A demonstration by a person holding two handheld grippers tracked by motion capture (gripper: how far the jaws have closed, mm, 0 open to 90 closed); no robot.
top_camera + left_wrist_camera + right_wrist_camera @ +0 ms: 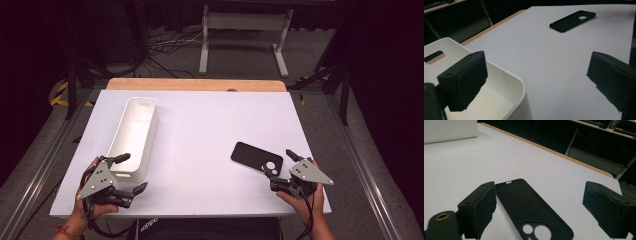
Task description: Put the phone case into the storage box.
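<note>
**Two open hand-held grippers over a white bench**

A black phone case (256, 156) is laid flat (camera cutout showing) on the bench (200, 130), just before the right hand-held gripper (279, 163), whose jaws are spread wide and empty. The left hand-held gripper (134, 172) is held open too, one jaw over the near end of a white bin (134, 135).

Black rubbery phone case (256, 156) with round camera cutouts: lay flat, hollow side up, between the spread jaws of the right gripper (281, 167), camera end nearest it, untouched.

White oblong plastic bin (133, 136): stood upright, empty, its near end between the left gripper's (131, 172) wide-set jaws.
</note>
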